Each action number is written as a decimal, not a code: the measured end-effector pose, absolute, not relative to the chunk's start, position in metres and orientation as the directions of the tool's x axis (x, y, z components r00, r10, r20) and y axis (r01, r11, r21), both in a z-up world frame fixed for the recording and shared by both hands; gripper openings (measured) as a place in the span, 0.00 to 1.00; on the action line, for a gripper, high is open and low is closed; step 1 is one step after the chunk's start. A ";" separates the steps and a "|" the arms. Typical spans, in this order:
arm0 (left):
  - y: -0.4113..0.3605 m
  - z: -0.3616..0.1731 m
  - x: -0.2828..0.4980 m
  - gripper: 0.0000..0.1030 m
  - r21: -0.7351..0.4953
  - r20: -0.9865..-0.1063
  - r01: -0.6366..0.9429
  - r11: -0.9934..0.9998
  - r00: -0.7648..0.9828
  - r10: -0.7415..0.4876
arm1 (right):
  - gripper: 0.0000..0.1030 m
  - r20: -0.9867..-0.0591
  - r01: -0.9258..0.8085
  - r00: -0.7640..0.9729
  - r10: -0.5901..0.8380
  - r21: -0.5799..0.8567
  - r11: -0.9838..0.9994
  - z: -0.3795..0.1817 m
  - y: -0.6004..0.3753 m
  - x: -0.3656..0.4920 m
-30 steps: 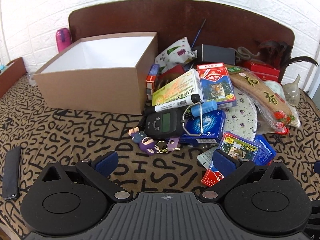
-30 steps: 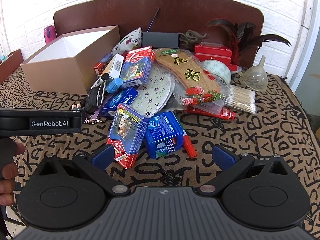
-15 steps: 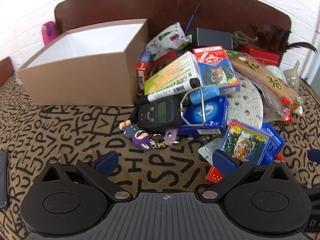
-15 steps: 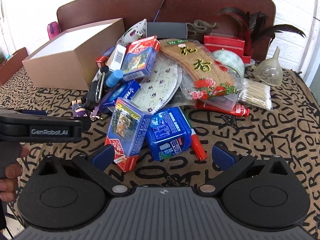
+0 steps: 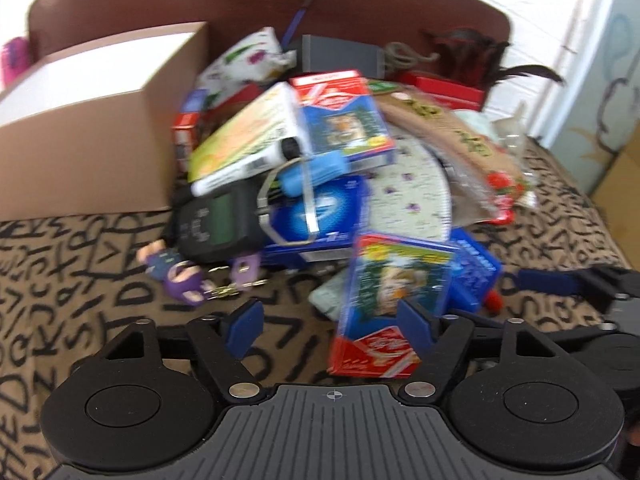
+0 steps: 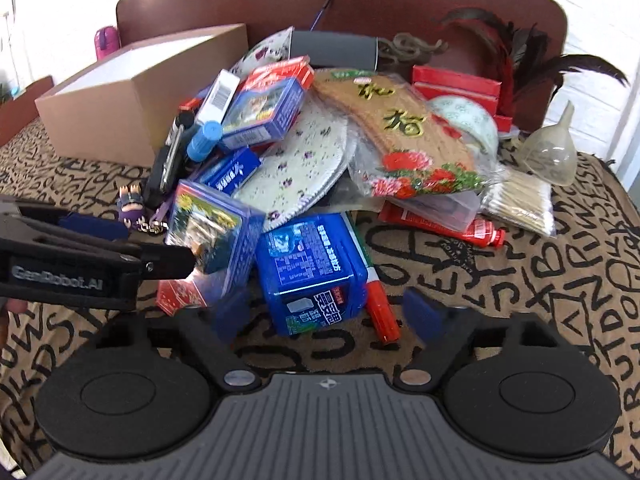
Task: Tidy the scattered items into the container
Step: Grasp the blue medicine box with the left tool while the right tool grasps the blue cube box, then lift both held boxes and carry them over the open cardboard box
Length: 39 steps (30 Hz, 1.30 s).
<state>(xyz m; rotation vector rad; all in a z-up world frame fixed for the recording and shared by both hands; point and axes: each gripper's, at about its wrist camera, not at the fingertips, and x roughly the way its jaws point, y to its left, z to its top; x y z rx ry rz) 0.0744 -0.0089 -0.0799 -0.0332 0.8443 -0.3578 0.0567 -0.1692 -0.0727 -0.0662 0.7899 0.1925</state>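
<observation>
- Your left tongs are closing, card box at the right pad, no grip yet.
- Your right tongs are closing over the blue pack, nothing held.
- Only the right view shows the funnel and "GenRobot.AI".
- Cardboard box sits at the bench's far-left corner.

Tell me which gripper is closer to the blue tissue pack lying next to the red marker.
Right. The right gripper has the blue tissue pack just ahead between its closing, not yet touching jaws. The left gripper sits off to its side, at the tiger card box.
</observation>
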 end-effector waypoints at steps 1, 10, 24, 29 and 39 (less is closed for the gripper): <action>-0.011 -0.080 0.076 0.79 -0.181 -0.723 0.310 0.933 0.601 -0.340 | 0.68 -0.717 -0.199 0.681 0.151 0.017 0.980 -0.075 -0.169 0.059; -0.014 -0.098 0.096 0.65 -0.332 -0.712 0.373 0.866 0.503 -0.489 | 0.62 -0.726 -0.209 0.670 0.159 0.021 0.978 -0.084 -0.163 0.073; 0.005 -0.085 0.060 0.14 -0.330 -0.710 0.449 0.831 0.462 -0.532 | 0.61 -0.736 -0.303 0.638 0.228 0.032 0.953 -0.075 -0.148 0.040; 0.022 -0.092 0.040 0.18 -0.290 -0.744 0.424 0.858 0.464 -0.481 | 0.61 -0.751 -0.358 0.598 0.280 0.062 0.932 -0.078 -0.140 0.018; 0.029 -0.106 0.043 0.15 -0.341 -0.751 0.372 0.863 0.444 -0.488 | 0.62 -0.741 -0.352 0.628 0.238 0.003 0.936 -0.077 -0.134 0.015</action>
